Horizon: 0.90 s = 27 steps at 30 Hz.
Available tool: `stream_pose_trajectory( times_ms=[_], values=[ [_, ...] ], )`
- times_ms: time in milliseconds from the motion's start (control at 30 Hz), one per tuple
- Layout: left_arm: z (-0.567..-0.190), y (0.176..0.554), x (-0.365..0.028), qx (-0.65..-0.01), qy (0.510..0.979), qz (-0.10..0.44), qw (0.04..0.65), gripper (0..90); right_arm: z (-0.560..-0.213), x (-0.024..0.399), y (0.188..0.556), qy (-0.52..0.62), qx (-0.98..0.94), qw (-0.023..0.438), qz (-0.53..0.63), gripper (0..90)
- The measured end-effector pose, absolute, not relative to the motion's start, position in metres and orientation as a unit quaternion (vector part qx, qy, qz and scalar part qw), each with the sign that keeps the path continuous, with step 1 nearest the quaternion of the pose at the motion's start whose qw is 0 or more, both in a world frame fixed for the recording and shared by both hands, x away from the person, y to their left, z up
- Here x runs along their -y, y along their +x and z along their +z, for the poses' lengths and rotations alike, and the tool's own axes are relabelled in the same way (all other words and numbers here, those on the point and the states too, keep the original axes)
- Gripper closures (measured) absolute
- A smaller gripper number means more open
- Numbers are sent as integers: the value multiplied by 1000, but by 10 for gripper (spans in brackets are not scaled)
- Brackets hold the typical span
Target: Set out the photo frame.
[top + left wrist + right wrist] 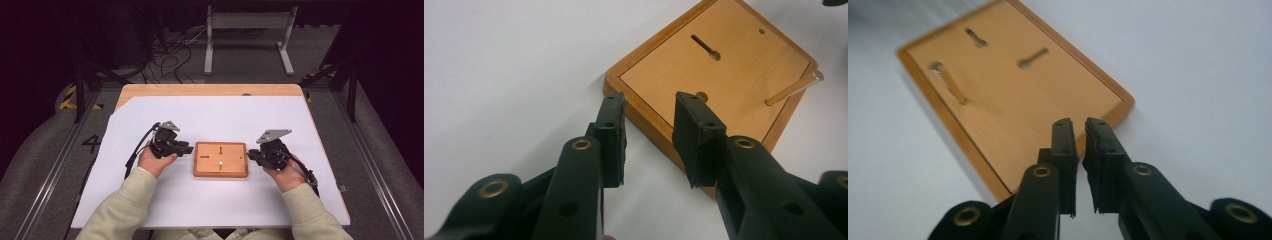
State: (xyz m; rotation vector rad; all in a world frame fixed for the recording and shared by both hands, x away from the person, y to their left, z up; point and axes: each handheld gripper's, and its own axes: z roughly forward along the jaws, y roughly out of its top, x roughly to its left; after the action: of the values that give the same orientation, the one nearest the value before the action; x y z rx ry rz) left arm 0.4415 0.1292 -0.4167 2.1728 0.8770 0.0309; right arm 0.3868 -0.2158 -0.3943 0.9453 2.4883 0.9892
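Left tongs [649, 145]: jaws parted, nothing between the pads, released. In the left gripper view they point at the near corner of the wooden board [719, 75], one pad over its rim, no visible contact.

Right tongs [1078, 165]: only a narrow slit between the pads, nothing in it, so near-clenched on air. In the right gripper view they sit over the board's lower corner [1013, 105]; picture is blurred, can't tell if they touch it.

High view: left tongs [186, 148] just beside the board's left edge, right tongs [251, 156] just beside its right edge, board [220, 159] in the centre of the frame, flat on the white sheet [215, 115] covering the desk [210, 90].

Board: raised rim, two keyhole slots [705, 48], and a thin dowel peg [791, 89] standing in the panel, at the right of the left gripper view.

Handling, my read:
- rigid wood, probably light, won't flex
- finished surface looks smooth and may slide on the paper if pushed from one side
- grip the rim at opposite short edges, one set of tongs each side, pads across the edge thickness
- peg is the weak part, slender and could snap or pull out; keep clear of it
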Motion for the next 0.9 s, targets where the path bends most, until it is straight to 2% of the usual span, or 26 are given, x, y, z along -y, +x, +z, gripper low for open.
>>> stream_pose_trajectory(
  times_ms=[267, 467, 767, 900],
  values=[
    [-417, 443, -134, -354, 848, 13, 395, 606, -385, 192, 380, 256, -884, 127, 370, 659],
    [-417, 445, -137, -360, 845, 16, 394, 573, -389, 169, 381, 218, -895, 111, 372, 593],
    [-419, 446, -135, -364, 846, 17, 388, 554, -405, 142, 385, 173, -915, 105, 350, 627],
    [-420, 446, -135, -364, 846, 18, 389, 536, -414, 135, 390, 169, -920, 96, 341, 671]
  ],
)
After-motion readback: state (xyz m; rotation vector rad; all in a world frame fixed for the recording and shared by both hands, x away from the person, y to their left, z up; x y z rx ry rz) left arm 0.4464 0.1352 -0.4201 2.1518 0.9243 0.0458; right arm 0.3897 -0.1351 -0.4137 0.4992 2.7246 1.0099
